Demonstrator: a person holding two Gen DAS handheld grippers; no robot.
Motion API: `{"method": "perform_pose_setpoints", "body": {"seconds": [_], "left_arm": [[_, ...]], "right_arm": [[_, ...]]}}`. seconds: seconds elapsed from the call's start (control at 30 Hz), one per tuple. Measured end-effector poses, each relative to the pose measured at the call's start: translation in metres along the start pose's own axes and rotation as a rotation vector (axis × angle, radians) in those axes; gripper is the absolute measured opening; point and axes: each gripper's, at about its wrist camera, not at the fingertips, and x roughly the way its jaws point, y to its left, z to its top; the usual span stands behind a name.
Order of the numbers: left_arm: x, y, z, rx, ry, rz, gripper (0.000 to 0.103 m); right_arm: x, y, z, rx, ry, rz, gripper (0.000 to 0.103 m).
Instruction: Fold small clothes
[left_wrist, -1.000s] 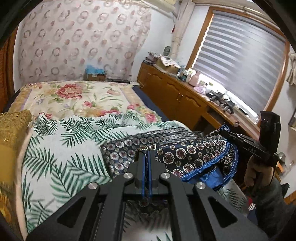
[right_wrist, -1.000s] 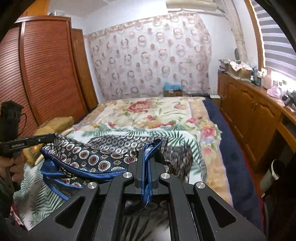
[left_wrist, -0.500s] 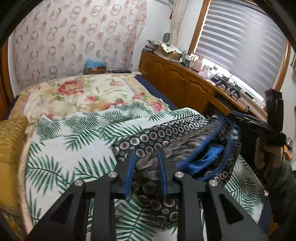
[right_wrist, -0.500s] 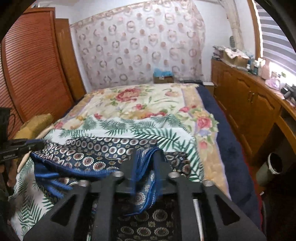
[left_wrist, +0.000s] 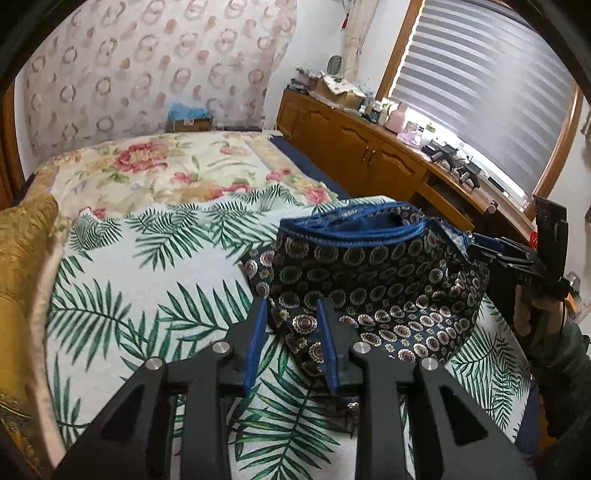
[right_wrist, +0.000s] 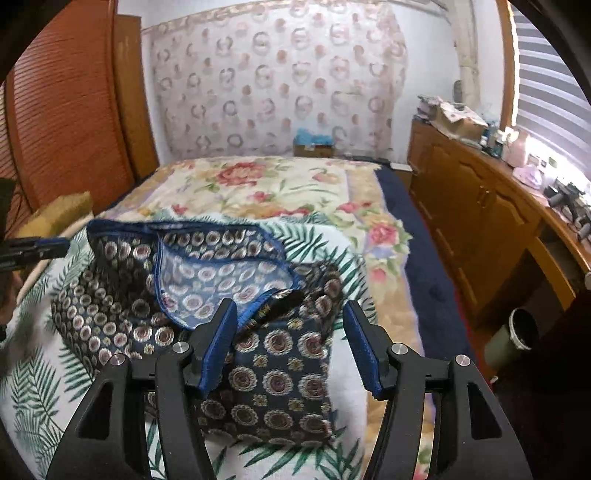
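Two hand-held grippers gaping, just opened; patterned garment (right_wrist: 258, 354) between, palm-print blanket (left_wrist: 147, 295), bed.

left gripper (left_wrist: 290, 308): tilting downward, jaws just been opening, narrowly parted, cloth lying between them | right gripper (right_wrist: 290, 314): tilting downward, jaws just been opening, spreading wide, cloth lying between, pads not pressing

Bed (left_wrist: 155, 173) — palm-leaf blanket (left_wrist: 155, 295), patterned navy garment (left_wrist: 369, 291) on top

Both wrist views close, angled down; share patterned garment (left_wrist: 369, 280), bed (right_wrist: 280, 192).
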Motion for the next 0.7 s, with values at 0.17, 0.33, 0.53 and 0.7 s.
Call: {"method": "perform_pose_setpoints", "body": {"seconds": [0.17,0.33,0.53,0.7], "left_arm": [[0.011,-0.005,-0.003,0.002,0.028,-0.017,0.026],[0.020,-0.007,-0.005,-0.004,0.049,-0.005,0.026],[0.024,-0.011,-0.003,-0.002,0.062,0.020,0.026],[0.031,-0.014,0.005,0.007,0.078,0.038,0.026]], "right_arm": [[-0.001,-0.001,0.001,-0.004,-0.009,0.017,0.061],[-0.016,-0.009,-0.001,0.014,-0.025,0.007,0.062],[-0.005,-0.005,-0.011,-0.017,0.020,0.000,0.065],[0.023,-0.002,0.003,-0.046,0.047,-0.009,0.064]]}}
